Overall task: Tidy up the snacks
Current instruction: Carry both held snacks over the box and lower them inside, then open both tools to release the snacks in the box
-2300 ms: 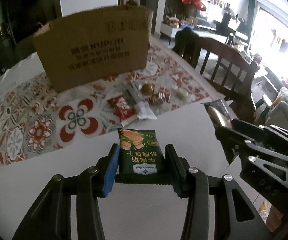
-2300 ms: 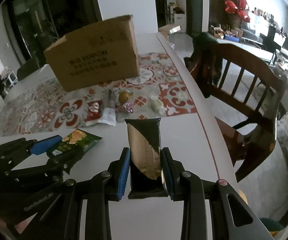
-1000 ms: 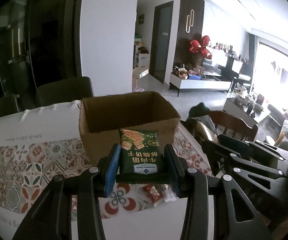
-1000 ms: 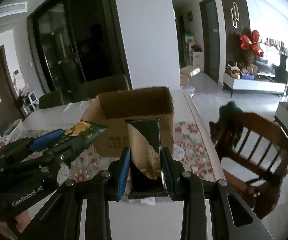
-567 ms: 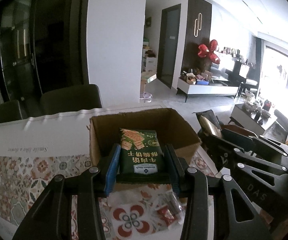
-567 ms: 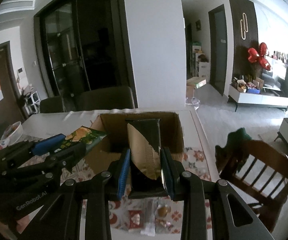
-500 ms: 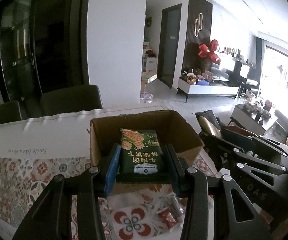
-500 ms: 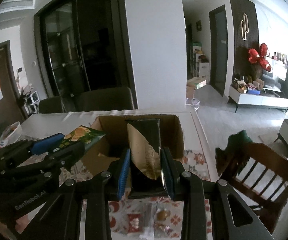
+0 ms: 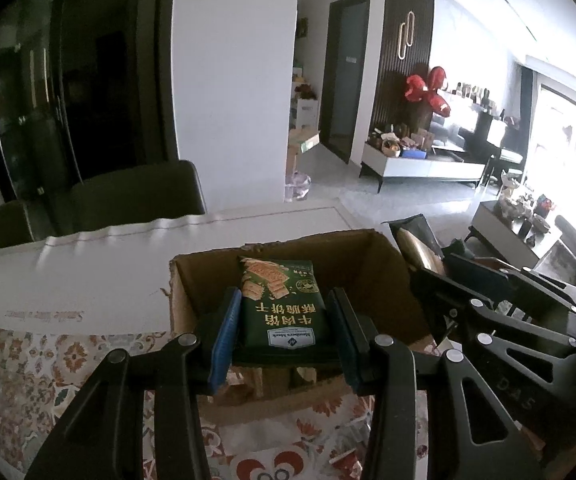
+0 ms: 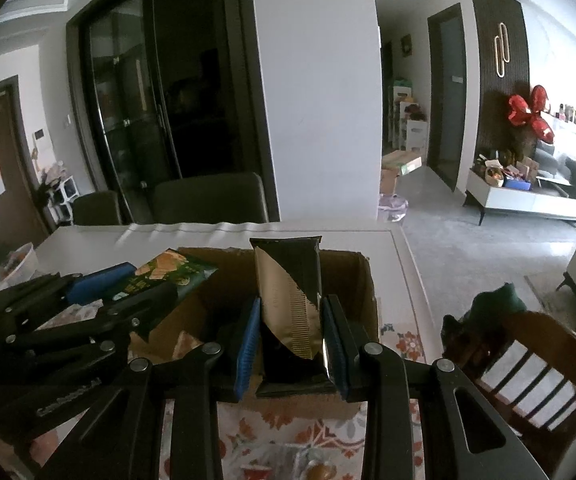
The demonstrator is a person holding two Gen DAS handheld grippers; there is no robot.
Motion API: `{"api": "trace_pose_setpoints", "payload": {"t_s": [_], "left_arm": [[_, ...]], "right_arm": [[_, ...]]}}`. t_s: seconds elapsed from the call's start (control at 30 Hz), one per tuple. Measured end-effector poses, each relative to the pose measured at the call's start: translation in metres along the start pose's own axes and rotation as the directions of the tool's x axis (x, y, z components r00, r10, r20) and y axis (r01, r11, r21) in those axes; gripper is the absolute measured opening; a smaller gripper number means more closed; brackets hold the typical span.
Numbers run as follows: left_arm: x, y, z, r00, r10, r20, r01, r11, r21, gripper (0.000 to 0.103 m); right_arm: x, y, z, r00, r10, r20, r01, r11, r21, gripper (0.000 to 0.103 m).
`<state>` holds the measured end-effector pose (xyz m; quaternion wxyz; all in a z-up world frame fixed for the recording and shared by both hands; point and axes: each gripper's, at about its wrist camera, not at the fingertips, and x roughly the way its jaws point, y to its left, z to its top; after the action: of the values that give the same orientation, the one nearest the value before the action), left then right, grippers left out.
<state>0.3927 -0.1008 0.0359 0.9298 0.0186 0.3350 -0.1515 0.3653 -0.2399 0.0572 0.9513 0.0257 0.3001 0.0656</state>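
Observation:
My left gripper [image 9: 281,336] is shut on a green cracker packet [image 9: 281,304] and holds it over the open top of a brown cardboard box [image 9: 372,276]. My right gripper [image 10: 290,340] is shut on a black and gold snack packet [image 10: 288,292] and holds it over the same box [image 10: 348,276]. The right gripper also shows at the right of the left wrist view [image 9: 440,276], close beside the left one. The left gripper with the green packet [image 10: 167,272] shows at the left of the right wrist view. Some items lie on the box floor, partly hidden.
The box stands on a white table [image 9: 87,264] with a patterned red and white mat [image 9: 27,368]. Loose small snacks [image 10: 312,468] lie on the mat in front of the box. A wooden chair [image 10: 528,360] stands at the right. Dark chairs [image 10: 207,200] stand behind the table.
Both grippers rose from the table with their packets and moved forward to the box. They now hang lower and closer over its opening than half a second ago.

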Motion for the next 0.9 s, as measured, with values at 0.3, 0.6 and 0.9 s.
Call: {"api": "trace_pose_setpoints", "payload": {"t_s": [0.3,0.6,0.9], "left_arm": [[0.024,0.005,0.002,0.997,0.068,-0.043,-0.069,0.997,-0.019,0.07],[-0.015,-0.002,-0.016,0.987,0.159,0.03,-0.159,0.987,-0.004,0.099],[-0.054,-0.021,-0.037,0.988,0.136,0.069,-0.137,0.99,0.015,0.103]], "right_arm": [[0.031,-0.008,0.006,0.998,-0.021,-0.057,0.02,1.0,-0.019,0.034],[0.008,-0.014,-0.007,0.998,-0.055,-0.021,0.055,0.998,0.011,0.066],[-0.04,-0.018,-0.024,0.995,-0.083,0.049,0.082,0.996,0.033,0.076]]}}
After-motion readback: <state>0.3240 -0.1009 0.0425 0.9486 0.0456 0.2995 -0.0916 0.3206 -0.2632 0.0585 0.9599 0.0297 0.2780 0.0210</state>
